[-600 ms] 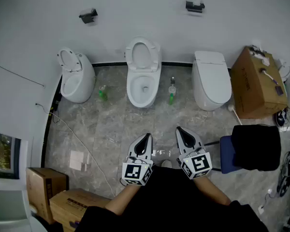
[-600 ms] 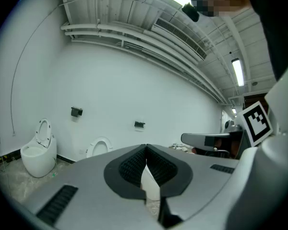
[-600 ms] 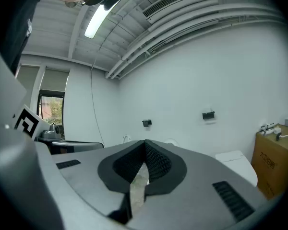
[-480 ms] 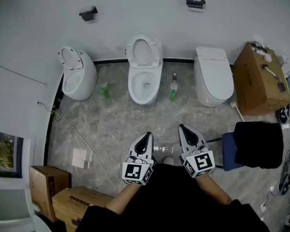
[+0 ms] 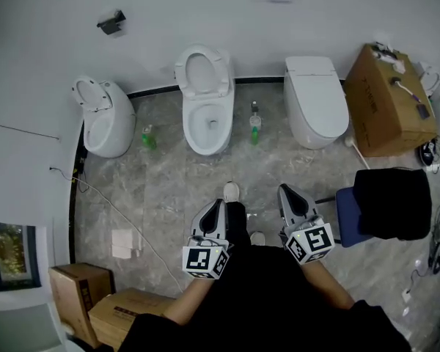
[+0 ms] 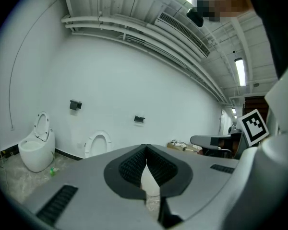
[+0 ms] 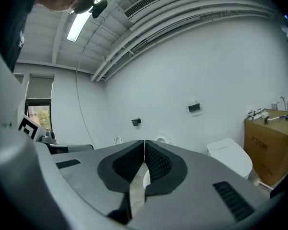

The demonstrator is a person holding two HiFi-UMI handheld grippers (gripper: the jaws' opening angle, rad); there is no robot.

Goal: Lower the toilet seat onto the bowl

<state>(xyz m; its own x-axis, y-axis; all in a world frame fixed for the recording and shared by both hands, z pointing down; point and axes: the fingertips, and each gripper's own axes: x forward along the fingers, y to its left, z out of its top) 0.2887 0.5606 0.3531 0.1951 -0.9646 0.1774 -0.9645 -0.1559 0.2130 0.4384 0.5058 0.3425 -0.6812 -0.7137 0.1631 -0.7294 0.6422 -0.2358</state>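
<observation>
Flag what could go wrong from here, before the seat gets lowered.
1. Seats stand raised on both the middle toilet and the left toilet, so the wrong one could be picked.
2. The left claw and right claw are shut and far from both toilets. A push from a shut claw may let the seat slam.
3. The floor cable could snag a foot, and the bottle by the middle toilet could get knocked.
</observation>
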